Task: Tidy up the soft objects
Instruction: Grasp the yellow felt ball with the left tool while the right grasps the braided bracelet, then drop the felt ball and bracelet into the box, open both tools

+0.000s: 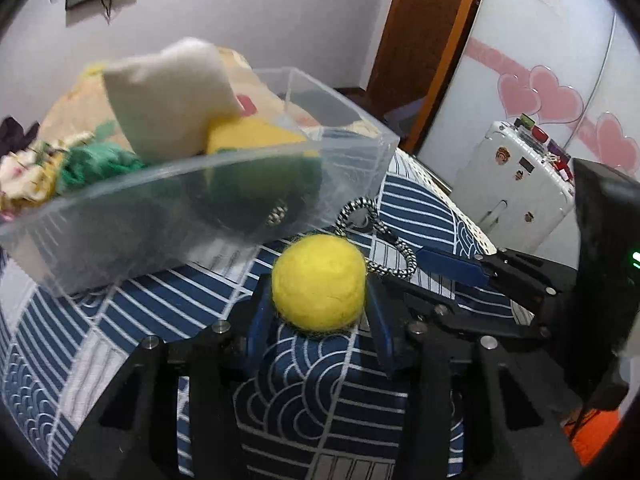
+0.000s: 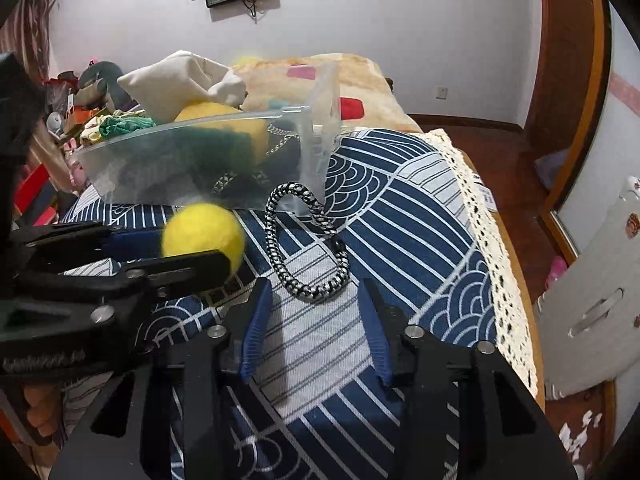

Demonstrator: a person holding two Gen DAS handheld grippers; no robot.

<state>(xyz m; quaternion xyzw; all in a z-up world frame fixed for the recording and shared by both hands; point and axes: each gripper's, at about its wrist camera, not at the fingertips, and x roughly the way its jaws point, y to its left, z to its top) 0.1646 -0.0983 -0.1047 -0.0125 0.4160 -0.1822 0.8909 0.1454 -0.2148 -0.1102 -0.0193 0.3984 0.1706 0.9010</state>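
My left gripper point(image 1: 320, 304) is shut on a yellow felt ball point(image 1: 319, 281), held just above the blue patterned bedspread point(image 1: 320, 392); the ball also shows in the right wrist view point(image 2: 202, 236). A clear plastic bin point(image 1: 192, 200) stands behind it, holding a cream pouch point(image 1: 168, 96), a yellow soft piece point(image 1: 248, 136) and green yarn point(image 1: 96, 164). A black-and-white braided rope loop point(image 2: 308, 248) lies on the bedspread ahead of my right gripper point(image 2: 316, 312), which is open and empty.
The bed's lace-trimmed edge point(image 2: 500, 264) runs along the right. A white suitcase point(image 1: 516, 176) stands on the floor beyond it. A beige blanket point(image 2: 320, 76) lies behind the bin. Clutter sits at the far left point(image 2: 80, 112).
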